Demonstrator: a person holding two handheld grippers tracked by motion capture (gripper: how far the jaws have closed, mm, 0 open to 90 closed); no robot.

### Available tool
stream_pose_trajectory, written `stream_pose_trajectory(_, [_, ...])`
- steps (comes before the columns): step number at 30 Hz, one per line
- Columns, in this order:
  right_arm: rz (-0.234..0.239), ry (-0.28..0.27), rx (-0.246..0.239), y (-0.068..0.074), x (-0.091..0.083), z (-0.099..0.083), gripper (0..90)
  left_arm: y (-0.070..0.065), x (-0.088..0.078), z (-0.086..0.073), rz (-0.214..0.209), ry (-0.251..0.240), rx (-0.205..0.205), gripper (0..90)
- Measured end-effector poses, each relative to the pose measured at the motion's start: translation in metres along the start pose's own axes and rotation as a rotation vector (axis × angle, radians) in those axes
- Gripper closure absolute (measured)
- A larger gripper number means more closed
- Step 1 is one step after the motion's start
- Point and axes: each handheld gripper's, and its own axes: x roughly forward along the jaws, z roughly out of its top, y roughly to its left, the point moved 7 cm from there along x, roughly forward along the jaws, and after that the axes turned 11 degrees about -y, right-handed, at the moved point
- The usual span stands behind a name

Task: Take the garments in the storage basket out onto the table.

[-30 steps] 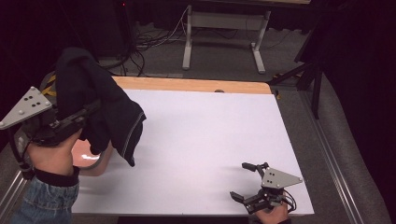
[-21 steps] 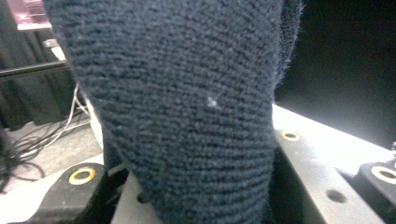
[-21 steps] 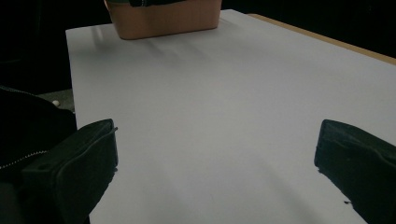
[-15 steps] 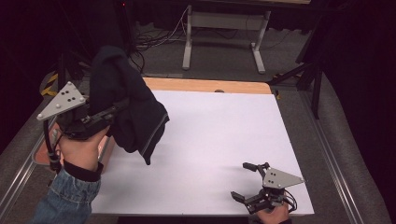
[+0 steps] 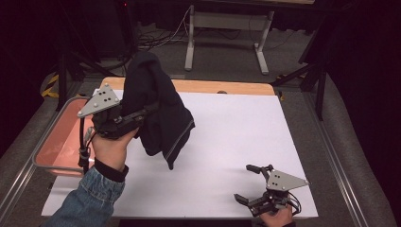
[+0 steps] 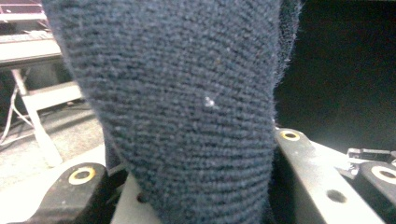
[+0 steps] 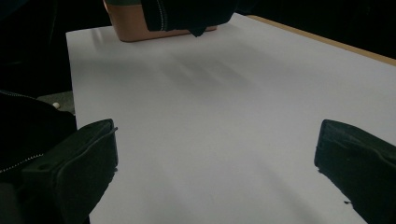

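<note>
Item 1 — dark navy knit sweater. Location: in the air above the left part of the tabletop, bunched and draped over the left tongs. 1 fold rises above the grip; the rest hangs down, its lowest corner clear of the surface. In the left gripper view the ribbed knit sits right against the lens, between the 2 black jaws. Judged reason for the high carry: the whole length stays off the tabletop, so nothing drags or snags on the way across.

Item 2 — left tongs. State: clenched on the sweater, cloth pinched between the jaws. Held roughly level by the left hand, denim sleeve coming in from the bottom edge.

Item 3 — right tongs. State: released, jaws wide apart with nothing between them — the right gripper view has bare white surface in the gap. Location: low over the near right corner of the tabletop, well apart from the sweater. Judged reason: parked ready to take a hem or sleeve once the garment is laid down.

Item 4 — salmon-pink bin. Location: off the left edge of the tabletop, below and behind the left hand. Contents cannot be told.

Item 5 — tabletop. White sheet over a wooden board, whose far edge shows.
</note>
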Motion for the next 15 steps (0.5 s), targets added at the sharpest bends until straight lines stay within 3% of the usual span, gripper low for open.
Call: stream_pose_trajectory(15, [-0.001, -0.004, -0.003, 0.000, -0.001, 0.001, 0.2, -0.022, 0.042, -0.021, -0.073, 0.029, -0.036, 72.4])
